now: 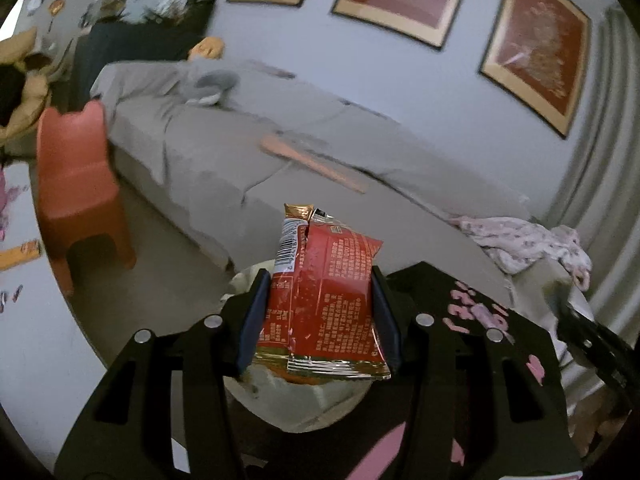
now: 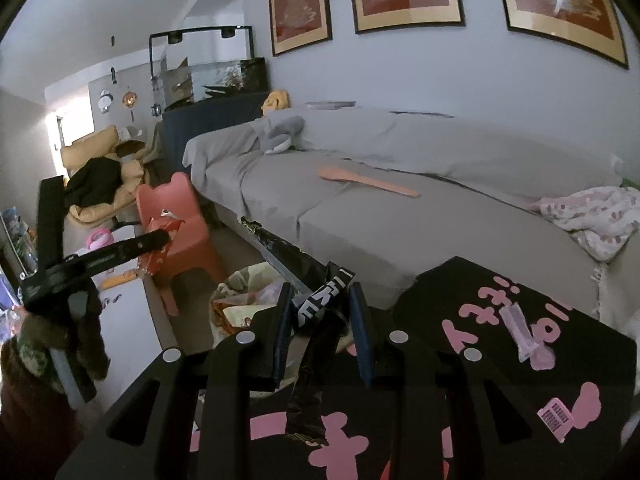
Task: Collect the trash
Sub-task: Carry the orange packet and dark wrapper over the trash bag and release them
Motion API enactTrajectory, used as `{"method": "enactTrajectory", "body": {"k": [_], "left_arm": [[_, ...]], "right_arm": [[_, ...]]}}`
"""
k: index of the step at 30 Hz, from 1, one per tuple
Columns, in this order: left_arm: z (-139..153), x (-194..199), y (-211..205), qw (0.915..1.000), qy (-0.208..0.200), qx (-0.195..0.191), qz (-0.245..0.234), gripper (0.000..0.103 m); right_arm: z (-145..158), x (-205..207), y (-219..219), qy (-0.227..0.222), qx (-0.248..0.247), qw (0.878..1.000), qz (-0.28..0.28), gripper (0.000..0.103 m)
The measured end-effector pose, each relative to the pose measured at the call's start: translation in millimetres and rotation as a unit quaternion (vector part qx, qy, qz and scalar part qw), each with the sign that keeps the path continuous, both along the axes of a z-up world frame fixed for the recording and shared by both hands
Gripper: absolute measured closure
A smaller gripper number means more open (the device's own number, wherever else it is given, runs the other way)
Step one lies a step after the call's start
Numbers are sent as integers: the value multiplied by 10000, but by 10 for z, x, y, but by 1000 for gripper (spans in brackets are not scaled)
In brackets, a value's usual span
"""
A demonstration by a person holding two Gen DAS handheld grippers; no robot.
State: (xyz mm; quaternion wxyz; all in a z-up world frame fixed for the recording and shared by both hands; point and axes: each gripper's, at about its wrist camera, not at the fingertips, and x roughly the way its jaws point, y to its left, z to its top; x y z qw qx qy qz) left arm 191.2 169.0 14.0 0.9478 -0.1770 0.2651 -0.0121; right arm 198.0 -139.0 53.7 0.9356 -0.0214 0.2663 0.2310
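The red snack wrapper [image 1: 324, 296] hides most of what lies under it, a pale heap [image 1: 304, 400] too covered to name; its print is too small to read; the wooden paddle [image 1: 312, 160] on the sofa [image 1: 224, 152] is smeared by blur. In the right wrist view the black wrapper [image 2: 316, 320] runs down behind the hand-held gripper's frame; the pink-lettered black sheet [image 2: 520, 340] is cut by the bottom edge; the other hand-held gripper [image 2: 160, 240] covers part of its red packet [image 2: 160, 258].

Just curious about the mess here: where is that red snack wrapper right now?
In the left wrist view the red snack wrapper sits low centre, pinched between the left tongs, with the grey sofa behind it.
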Motion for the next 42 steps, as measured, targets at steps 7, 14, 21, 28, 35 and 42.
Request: {"method": "enactTrajectory", "body": {"k": [7,14,21,28,35,42], "left_arm": [[-551,518,-5,9983,582,97,-17,57],[-844,808,-243,9955,870,271,-245,57],[-903,950,-329,9946,878,414,-380,46],[-856,830,-90,9970,740,213,123,40],[-795,385,370,9929,438,-234,1084,40],[-679,25,710,9861,111,-494,1584,39]], "right_arm": [[-323,325,-84,374,-18,9993,-88,76],[-571,660,-134,643,-193,9976,-159,76],[-652,823,-73,715,-312,9969,-131,76],[-708,934,84,756,-421,9962,-48,76],[-804,1251,552,1025,-324,9937,322,76],[-948,1588,1316,1273,-262,9883,803,75]]}}
